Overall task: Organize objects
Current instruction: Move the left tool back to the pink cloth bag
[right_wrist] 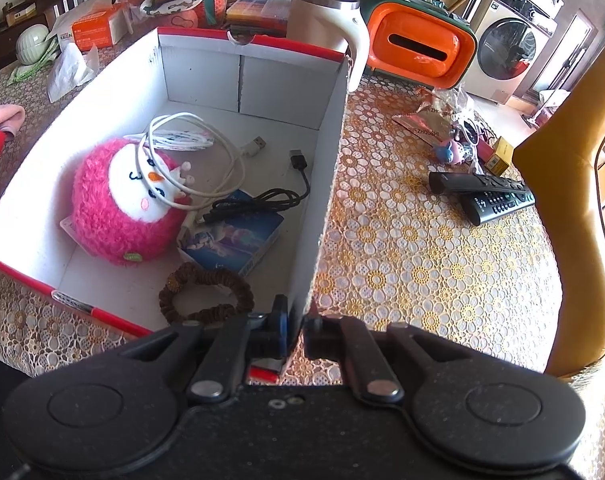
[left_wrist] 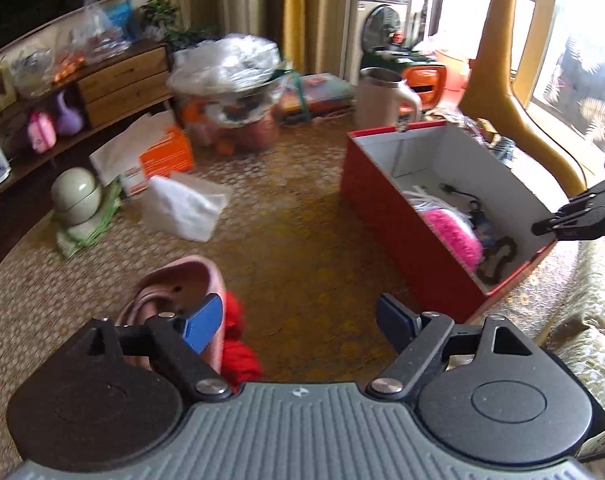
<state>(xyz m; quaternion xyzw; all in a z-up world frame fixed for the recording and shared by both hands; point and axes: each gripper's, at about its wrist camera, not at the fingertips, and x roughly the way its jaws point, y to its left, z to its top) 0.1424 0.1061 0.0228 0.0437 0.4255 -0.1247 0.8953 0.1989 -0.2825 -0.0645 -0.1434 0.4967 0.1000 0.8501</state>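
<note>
The box [right_wrist: 198, 76], red outside and white inside, is steadied on the patterned table [right_wrist: 414, 248] by the right gripper [right_wrist: 298, 332], whose jaws are closed on the near corner of the box's right wall, one pad inside and one outside. Already in the box are a pink plush toy [right_wrist: 118, 204], a white cable [right_wrist: 190, 140], a black cable [right_wrist: 262, 200], a small blue packet [right_wrist: 238, 236] and a brown bead bracelet [right_wrist: 206, 292].

The left gripper [left_wrist: 300, 322] is held over the table to the left of the box with its jaws spread wide and nothing between them. Just beneath its left pad a pink slipper [left_wrist: 182, 284] is seen with something red [left_wrist: 238, 344] lying against it; what the red thing is cannot be told from the blur.

The step in hand is judged to be the fetching of another loose item while the box is kept still. For the next move, the open jaws would need to be lowered around the slipper or the red thing beside it, closed on a firm edge, and the catch carried right over the box's near wall. The two remote controls [right_wrist: 486, 196] on the right of the table are still outside the box
</note>
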